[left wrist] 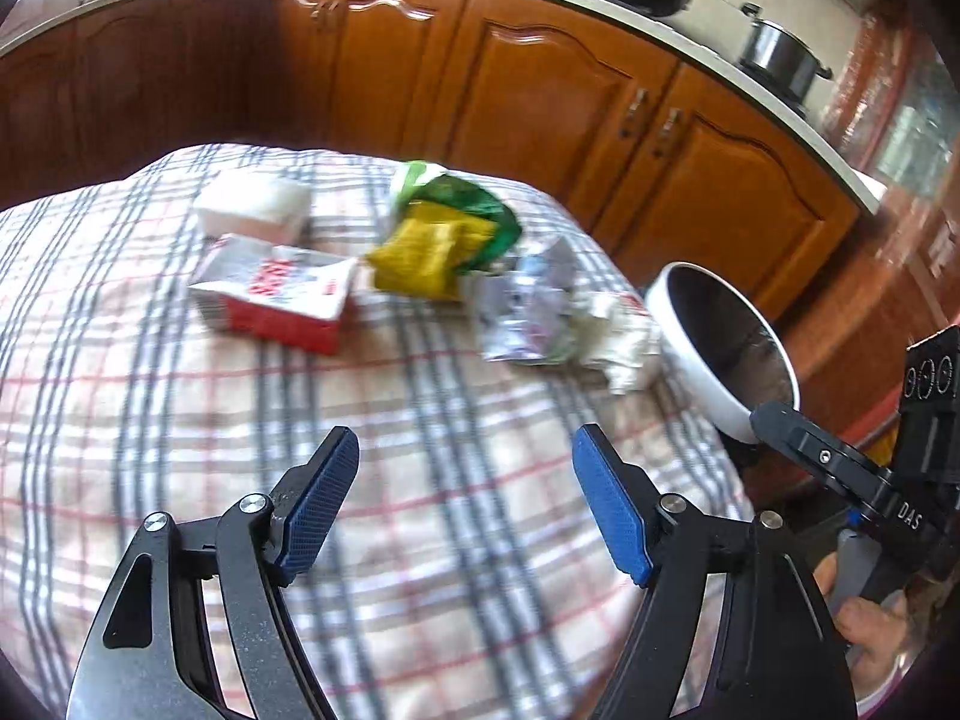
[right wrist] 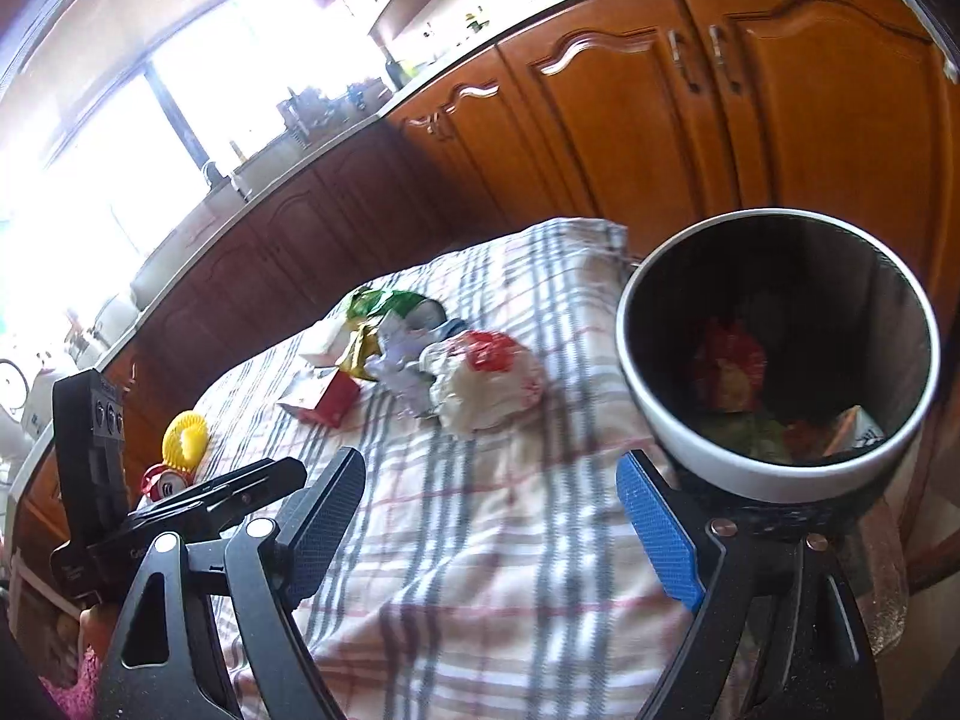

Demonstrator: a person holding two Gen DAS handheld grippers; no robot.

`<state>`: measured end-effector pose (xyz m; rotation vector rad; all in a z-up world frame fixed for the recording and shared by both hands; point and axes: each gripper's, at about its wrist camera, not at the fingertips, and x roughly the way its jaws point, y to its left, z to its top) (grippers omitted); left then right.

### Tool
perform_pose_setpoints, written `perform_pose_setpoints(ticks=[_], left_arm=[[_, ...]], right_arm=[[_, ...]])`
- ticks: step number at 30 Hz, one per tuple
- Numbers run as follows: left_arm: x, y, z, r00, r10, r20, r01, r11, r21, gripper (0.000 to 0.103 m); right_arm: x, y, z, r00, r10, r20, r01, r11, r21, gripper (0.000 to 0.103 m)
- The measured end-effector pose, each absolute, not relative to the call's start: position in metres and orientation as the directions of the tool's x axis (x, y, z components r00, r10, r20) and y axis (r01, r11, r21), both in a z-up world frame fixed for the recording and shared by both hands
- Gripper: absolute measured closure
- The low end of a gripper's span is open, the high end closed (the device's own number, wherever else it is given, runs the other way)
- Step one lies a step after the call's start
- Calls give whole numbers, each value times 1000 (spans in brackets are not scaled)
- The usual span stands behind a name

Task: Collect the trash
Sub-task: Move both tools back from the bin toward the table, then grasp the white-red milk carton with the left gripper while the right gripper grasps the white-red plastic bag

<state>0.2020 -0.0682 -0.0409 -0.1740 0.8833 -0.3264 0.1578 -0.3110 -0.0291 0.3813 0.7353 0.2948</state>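
- The trash bin [right wrist: 780,354] stands at the right edge of the cloth-covered table [right wrist: 480,540], wrappers inside it.
- The plastic bag [right wrist: 486,384] lies on the cloth left of the bin.
- The crumpled paper [left wrist: 528,312], snack packet [left wrist: 444,240] and carton [left wrist: 276,294] run further left.
- Cabinets [left wrist: 540,84] stand behind the table.

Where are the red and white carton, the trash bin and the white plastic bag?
carton [left wrist: 282,294]: left wrist view, its printed top face.
trash bin [right wrist: 708,468]: right wrist view, its white outer wall.
plastic bag [right wrist: 486,390]: right wrist view, its crumpled white middle.

Both wrist cameras are looking down along their tongs, sharing the checked desk [left wrist: 180,396], with the bin [right wrist: 780,348] at 3 o'clock.
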Motion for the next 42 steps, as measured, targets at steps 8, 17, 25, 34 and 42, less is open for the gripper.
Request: perform_pose_setpoints(ticks=[8,17,25,34,42], left_arm=[[218,-27,-44,618,-284,-733,138,957,-254,15],[265,-6,-58,612,-214,-761,85,975,-206,14],[295,-24,-77,575,-136,-806,86,991,-106,13],[301,-19,-80,613,-133,-779,64,991,-119,15],[278,-14,-80,576,-229,-784,111,973,-203,97]], right_arm=[[180,-284,-30,698,374,-611,-173,916,362,16],[216,-269,-43,662,360,-657,-204,931,304,16],[241,-266,-57,630,356,-690,-203,933,296,16],[241,-268,-60,625,340,-703,-190,939,285,65],[217,-274,-44,655,352,-669,-193,933,302,70]])
